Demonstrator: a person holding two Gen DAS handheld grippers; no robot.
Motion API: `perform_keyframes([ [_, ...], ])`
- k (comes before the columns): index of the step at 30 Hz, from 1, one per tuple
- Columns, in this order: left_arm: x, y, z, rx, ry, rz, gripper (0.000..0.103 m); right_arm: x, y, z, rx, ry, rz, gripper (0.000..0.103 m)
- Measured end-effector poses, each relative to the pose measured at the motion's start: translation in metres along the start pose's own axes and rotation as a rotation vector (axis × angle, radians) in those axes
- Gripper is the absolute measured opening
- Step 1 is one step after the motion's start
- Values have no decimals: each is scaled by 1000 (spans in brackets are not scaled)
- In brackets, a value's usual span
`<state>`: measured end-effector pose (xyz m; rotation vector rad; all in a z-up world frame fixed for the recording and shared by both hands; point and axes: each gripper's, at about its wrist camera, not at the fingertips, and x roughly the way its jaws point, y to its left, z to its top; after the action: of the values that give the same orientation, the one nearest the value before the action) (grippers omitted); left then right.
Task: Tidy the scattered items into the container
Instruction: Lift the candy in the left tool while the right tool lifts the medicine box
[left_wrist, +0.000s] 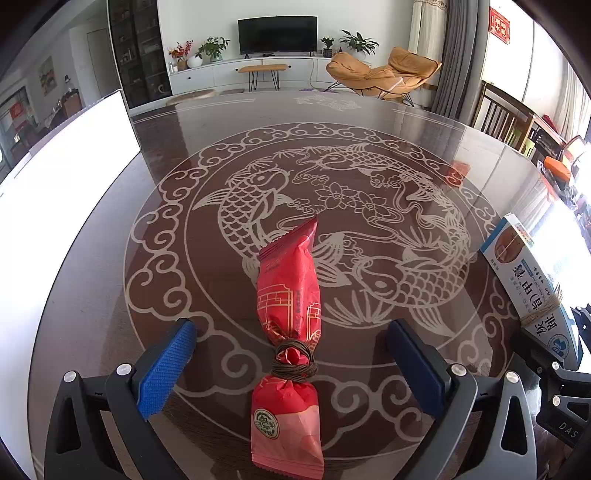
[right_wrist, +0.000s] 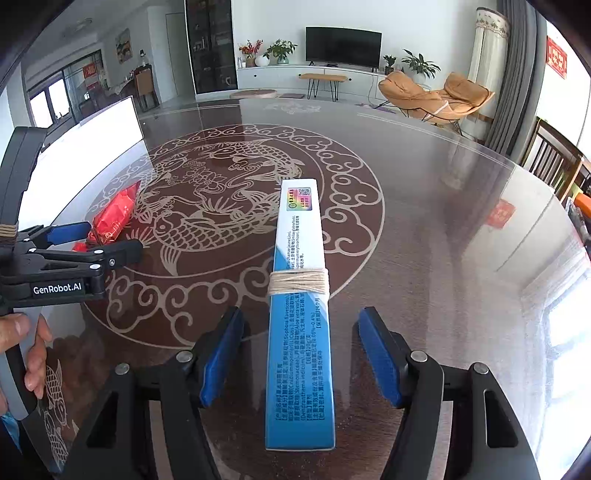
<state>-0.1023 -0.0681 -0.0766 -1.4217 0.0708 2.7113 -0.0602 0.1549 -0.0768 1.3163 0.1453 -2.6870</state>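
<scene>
My left gripper (left_wrist: 291, 363) gapes around the red packet (left_wrist: 290, 295); my right gripper (right_wrist: 301, 354), at its 3 o'clock, stands apart around the blue box (right_wrist: 299, 332) on the worktop (right_wrist: 424, 221).

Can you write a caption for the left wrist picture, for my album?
Open left gripper straddles a red snack packet lying on the fish-patterned table.

The left gripper (left_wrist: 291, 363) points steeply down with its jaws spread wide, touching nothing, while the right gripper (right_wrist: 301, 354) tilts down alike, its blue pads (right_wrist: 380, 356) parted, clear of any contact
</scene>
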Motion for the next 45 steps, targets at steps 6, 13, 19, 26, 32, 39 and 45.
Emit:
perform_keyframes([
  [6,0,0,0,0,0,0,103,3,-3,1,10,4,6,71],
  [13,0,0,-3,-5,-15,1,103,3,-4,1,13,4,9,72],
  [19,0,0,-4,-5,-15,1,103,3,-4,1,12,4,9,72],
  [26,0,0,-4,-5,-16,1,103,14,-7,9,-32,8,52,79],
  [32,-7,1,-6,6,-21,-6,83,9,-9,10,-58,-10,47,25],
  [39,-24,24,-17,-82,23,-188,18,-26,-12,13,47,-4,153,25],
  [45,-40,47,-24,-157,119,-300,18,-18,5,17,113,99,290,25],
])
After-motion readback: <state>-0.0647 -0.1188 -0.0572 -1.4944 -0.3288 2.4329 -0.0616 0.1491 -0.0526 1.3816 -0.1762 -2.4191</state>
